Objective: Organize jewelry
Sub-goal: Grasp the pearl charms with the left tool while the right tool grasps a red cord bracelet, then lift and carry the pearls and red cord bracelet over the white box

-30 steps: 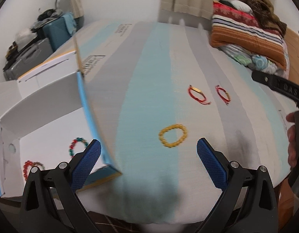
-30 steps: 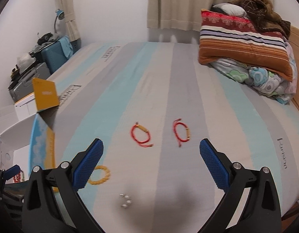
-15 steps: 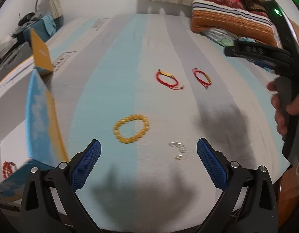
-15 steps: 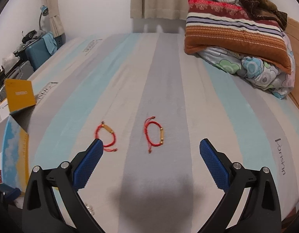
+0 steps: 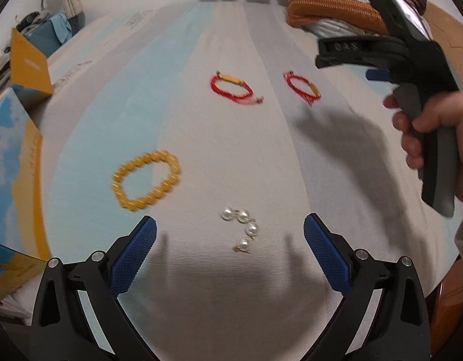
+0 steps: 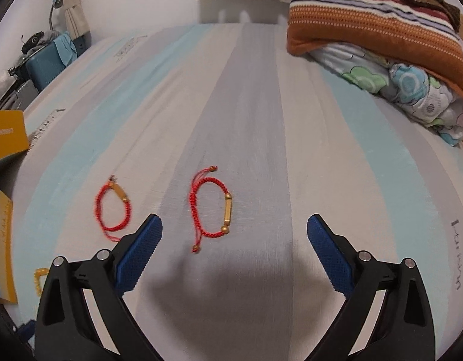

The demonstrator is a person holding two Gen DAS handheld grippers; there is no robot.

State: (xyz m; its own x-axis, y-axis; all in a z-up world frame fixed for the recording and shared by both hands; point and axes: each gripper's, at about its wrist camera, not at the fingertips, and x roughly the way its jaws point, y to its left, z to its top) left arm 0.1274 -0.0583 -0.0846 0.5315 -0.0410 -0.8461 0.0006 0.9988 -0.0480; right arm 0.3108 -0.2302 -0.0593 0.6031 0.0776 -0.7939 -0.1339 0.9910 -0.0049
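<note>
Left wrist view: left gripper (image 5: 230, 236) spread wide, holding nothing, low over the striped mattress (image 5: 219, 138). Pearl piece (image 5: 242, 227) lies between its fingertips, untouched; half a second ago it sat further right, near the right pad. Yellow bead bracelet (image 5: 145, 180) just beyond the left pad, blurred, now larger in view than a moment ago. Box (image 5: 15, 198) at the left edge; its inside, visible a second ago, is now out of view. Further out, two red cord bracelets, left one (image 5: 233, 88) and right one (image 5: 302, 87), side by side and apart. Right hand (image 5: 433, 126) on its tool handle at the far right, lower and closer than before.

Right wrist view: right gripper (image 6: 234, 242) also wide open and empty. Right cord bracelet (image 6: 212, 207) lies between its fingertips, nearer the left one; half a second ago it lay well beyond the tips. Left cord bracelet (image 6: 112, 209) just outside the left pad. Striped pillow (image 6: 378, 27) and bedding far right.
</note>
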